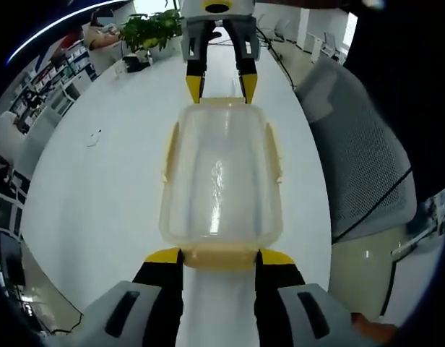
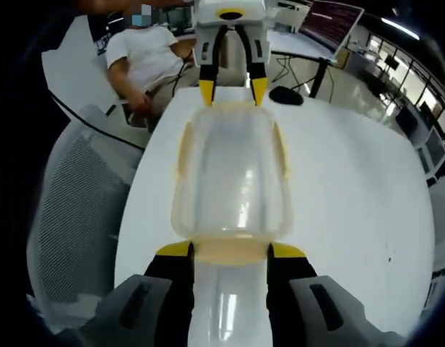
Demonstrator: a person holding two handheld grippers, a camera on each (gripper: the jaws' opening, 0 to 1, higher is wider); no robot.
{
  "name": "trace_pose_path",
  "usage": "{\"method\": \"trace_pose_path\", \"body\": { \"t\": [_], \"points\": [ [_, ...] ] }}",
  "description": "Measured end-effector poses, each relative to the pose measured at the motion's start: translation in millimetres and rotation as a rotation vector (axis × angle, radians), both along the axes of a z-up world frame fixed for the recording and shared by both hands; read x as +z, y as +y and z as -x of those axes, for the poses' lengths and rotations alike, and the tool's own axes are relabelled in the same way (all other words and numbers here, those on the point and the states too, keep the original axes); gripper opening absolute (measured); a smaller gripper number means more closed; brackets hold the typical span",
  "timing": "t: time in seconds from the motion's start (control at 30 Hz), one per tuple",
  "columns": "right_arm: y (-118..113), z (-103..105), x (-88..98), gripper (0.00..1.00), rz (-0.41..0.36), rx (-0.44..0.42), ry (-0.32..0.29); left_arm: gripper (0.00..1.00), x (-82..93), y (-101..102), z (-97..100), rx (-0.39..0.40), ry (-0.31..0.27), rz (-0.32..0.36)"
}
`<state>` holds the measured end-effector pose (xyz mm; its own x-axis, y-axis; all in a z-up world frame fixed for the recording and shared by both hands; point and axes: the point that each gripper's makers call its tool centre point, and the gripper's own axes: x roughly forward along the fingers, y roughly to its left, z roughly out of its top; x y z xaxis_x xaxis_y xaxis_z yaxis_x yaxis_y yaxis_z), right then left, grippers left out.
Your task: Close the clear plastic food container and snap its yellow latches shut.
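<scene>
Clear rounded plastic container [image 1: 221, 177] centre frame on glossy white table [image 1: 100, 181], flanked endwise by left gripper [image 1: 219, 257] and right gripper [image 2: 230, 251], jaws spread wide at yellow end latches [image 1: 221, 254].

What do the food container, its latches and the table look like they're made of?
Container: clear, slightly cloudy plastic, glossy; the table shows through under streaked highlights. Latches: pale yellow, likely opaque plastic. Table: smooth white surface with a dull sheen, probably laminate.
</scene>
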<state>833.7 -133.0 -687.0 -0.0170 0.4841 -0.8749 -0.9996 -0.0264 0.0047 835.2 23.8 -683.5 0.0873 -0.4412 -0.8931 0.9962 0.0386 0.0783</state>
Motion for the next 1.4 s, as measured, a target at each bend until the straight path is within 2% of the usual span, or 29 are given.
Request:
{"method": "trace_pose_path", "body": {
  "t": [0.47, 0.73, 1.4],
  "points": [
    [-36.7, -6.3, 11.0, 0.35, 0.02, -0.005, -0.016, 0.32, 11.7, -33.9, -10.7, -0.012, -0.014, 0.017],
    [-54.2, -7.9, 11.4, 0.36, 0.033, -0.011, -0.019, 0.32, 13.2, -48.1, -14.7, -0.017, -0.014, 0.02],
    [-103.9, -16.0, 9.6, 0.36, 0.065, -0.037, -0.024, 0.32, 14.4, -98.7, -25.4, -0.035, -0.018, 0.047]
  ]
}}
